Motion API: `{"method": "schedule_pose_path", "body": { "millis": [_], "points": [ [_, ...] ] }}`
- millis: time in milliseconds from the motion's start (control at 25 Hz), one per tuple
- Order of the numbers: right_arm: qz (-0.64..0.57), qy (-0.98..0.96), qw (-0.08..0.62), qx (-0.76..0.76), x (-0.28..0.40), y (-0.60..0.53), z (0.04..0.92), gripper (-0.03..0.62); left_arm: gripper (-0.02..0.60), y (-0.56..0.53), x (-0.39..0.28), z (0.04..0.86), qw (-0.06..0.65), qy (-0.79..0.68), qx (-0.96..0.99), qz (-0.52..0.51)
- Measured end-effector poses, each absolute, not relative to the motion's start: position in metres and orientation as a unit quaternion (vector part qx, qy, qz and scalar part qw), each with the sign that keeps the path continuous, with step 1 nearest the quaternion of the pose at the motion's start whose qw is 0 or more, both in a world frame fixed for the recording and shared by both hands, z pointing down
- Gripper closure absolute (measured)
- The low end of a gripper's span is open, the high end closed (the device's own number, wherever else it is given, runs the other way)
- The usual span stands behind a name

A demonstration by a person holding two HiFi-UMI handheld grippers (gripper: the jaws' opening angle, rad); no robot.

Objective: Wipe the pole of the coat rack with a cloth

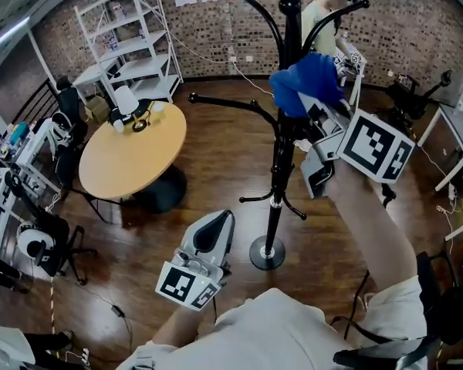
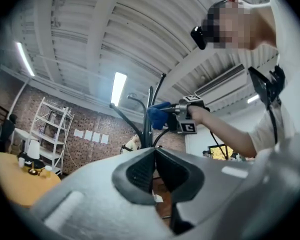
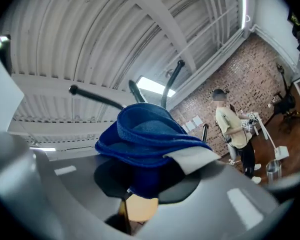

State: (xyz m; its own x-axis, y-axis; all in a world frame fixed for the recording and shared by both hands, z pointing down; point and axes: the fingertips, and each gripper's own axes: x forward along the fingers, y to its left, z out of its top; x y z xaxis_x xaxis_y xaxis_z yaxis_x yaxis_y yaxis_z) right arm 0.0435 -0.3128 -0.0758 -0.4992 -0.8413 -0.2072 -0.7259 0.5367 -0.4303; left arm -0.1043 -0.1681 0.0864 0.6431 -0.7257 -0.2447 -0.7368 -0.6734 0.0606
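Cloth (image 3: 145,134), blue and folded, is sitting clamped in the right gripper (image 1: 315,108), whose jaws are closing on its bunched lower edge. A raised arm is holding it high, just beside the upper part of the coat rack pole (image 1: 282,160), among the curved hooks; whether cloth and pole are touching cannot be told. The left gripper (image 1: 214,226) is hanging lower and nearer the person, its jaws pressing fully together with nothing between them. The black pole is standing upright on a round base (image 1: 267,253) on the wooden floor. Beyond it to the left, a round wooden table (image 1: 127,164) is carrying small cups (image 1: 157,108); their contents cannot be made out. A white shelving unit (image 1: 127,37) is standing against the brick wall (image 1: 417,21), and another person (image 1: 318,21) is working near that wall.
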Motion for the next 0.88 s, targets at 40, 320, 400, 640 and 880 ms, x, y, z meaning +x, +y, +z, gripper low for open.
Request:
{"method": "schedule_pose_path", "body": {
  "millis": [40, 320, 400, 640, 880],
  "points": [
    [-0.153, 0.853, 0.194, -0.460, 0.038, -0.311, -0.062, 0.508, 0.581, -0.171, -0.102, 0.088, 0.018, 0.403, -0.906, 0.125],
    [-0.210, 0.841, 0.169, -0.468, 0.039, -0.318, 0.028, 0.507, 0.581, -0.177, -0.092, 0.098, 0.008, 0.408, -0.906, 0.118],
    [-0.210, 0.848, 0.177, -0.453, 0.040, -0.317, 0.028, 0.507, 0.581, -0.183, -0.092, 0.102, 0.003, 0.414, -0.903, 0.111],
    [-0.087, 0.886, 0.212, -0.403, 0.037, -0.231, -0.001, 0.507, 0.581, -0.193, -0.102, 0.112, 0.007, 0.435, -0.895, 0.095],
    [-0.003, 0.886, 0.181, -0.428, 0.022, -0.180, 0.004, 0.507, 0.581, -0.225, -0.111, 0.111, -0.001, 0.381, -0.920, 0.097]
  ]
}}
